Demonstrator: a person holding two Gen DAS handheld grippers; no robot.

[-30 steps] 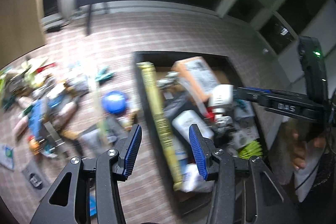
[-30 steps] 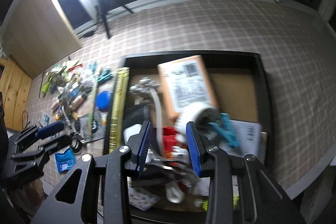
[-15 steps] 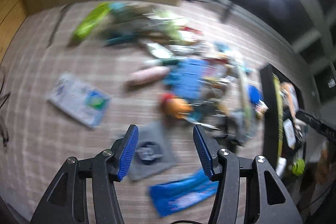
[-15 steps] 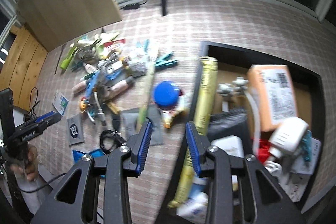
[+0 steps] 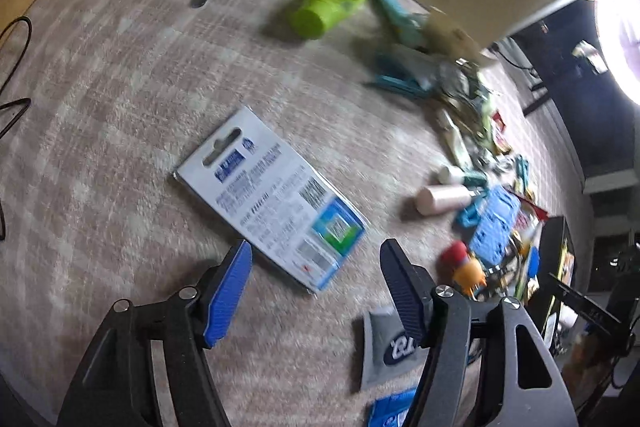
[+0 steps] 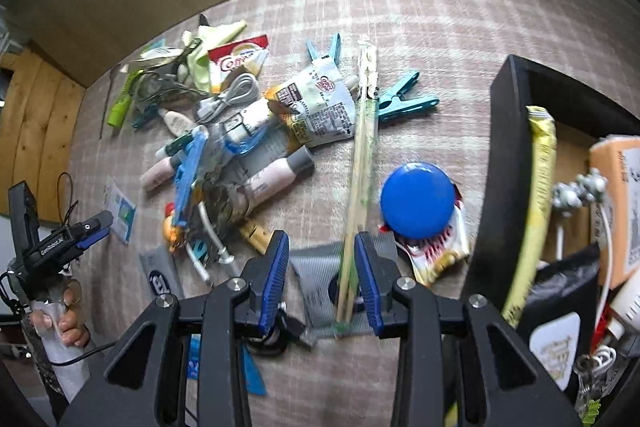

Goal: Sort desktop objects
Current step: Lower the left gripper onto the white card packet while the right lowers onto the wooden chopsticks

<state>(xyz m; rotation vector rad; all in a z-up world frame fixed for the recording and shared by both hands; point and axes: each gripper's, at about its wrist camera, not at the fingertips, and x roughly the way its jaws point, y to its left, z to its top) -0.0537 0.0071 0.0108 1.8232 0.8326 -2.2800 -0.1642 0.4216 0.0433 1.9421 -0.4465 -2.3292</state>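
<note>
left gripper (image 5: 316, 269) spread above the white card packet (image 5: 272, 199); right gripper (image 6: 322, 267) spread over chopsticks (image 6: 360, 163).

The left wrist camera looks steeply down at the checked cloth from close by, a flat blister card (image 5: 272, 201) just ahead of its fingers. The right wrist camera looks down from higher, taking in the clutter pile and the black tray (image 6: 500, 155) at its right edge. Both views share that card (image 6: 120, 213), the grey pouch (image 5: 386, 351) (image 6: 160, 277) and the pile.
</note>
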